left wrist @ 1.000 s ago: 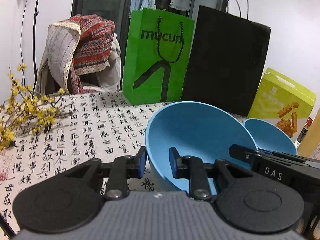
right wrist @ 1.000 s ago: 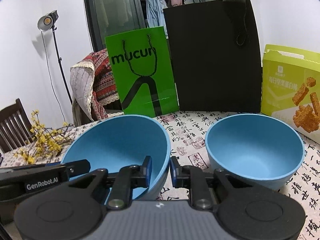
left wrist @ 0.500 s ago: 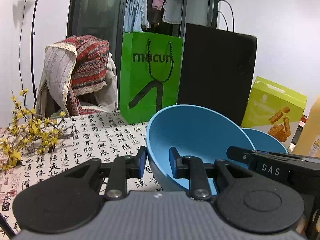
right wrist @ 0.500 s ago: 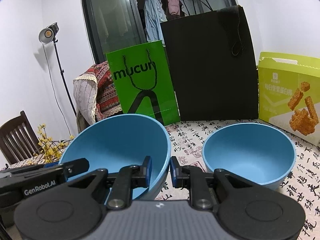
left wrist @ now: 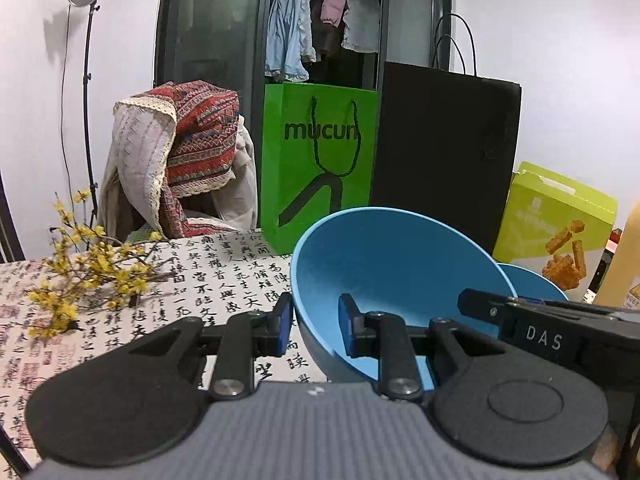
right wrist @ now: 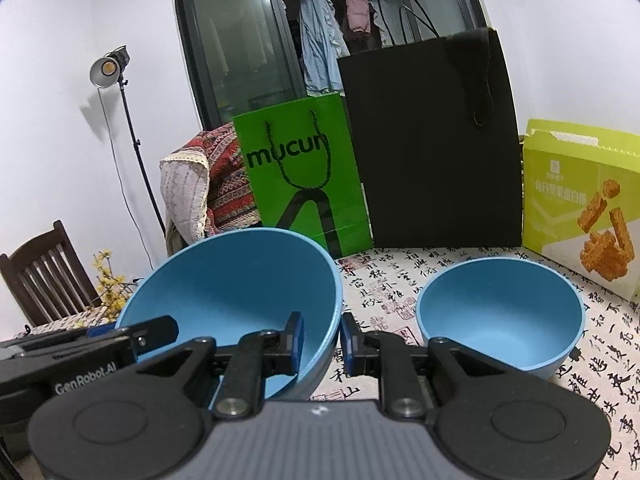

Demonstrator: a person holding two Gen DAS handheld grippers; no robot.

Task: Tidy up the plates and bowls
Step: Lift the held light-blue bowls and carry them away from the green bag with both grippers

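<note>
- The big blue bowl [right wrist: 240, 280] looks light, stiff and smooth, so it may slip; the thin rim is the best place to hold it.
- It seems tipped up off the surface [left wrist: 192, 280], with the small blue bowl [right wrist: 500, 320] at its 3 o'clock.
- The left claw [left wrist: 314, 326] pinches the rim at 9 o'clock.
- The right claw [right wrist: 322, 342] pinches the rim at 3 o'clock.
- Both claws point level and forward, side by side.

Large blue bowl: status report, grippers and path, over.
Left gripper and right gripper each clamp the large blue bowl rim, opposite sides. Bowl tilted. Small blue bowl sits alongside, empty. Nothing between them.
</note>
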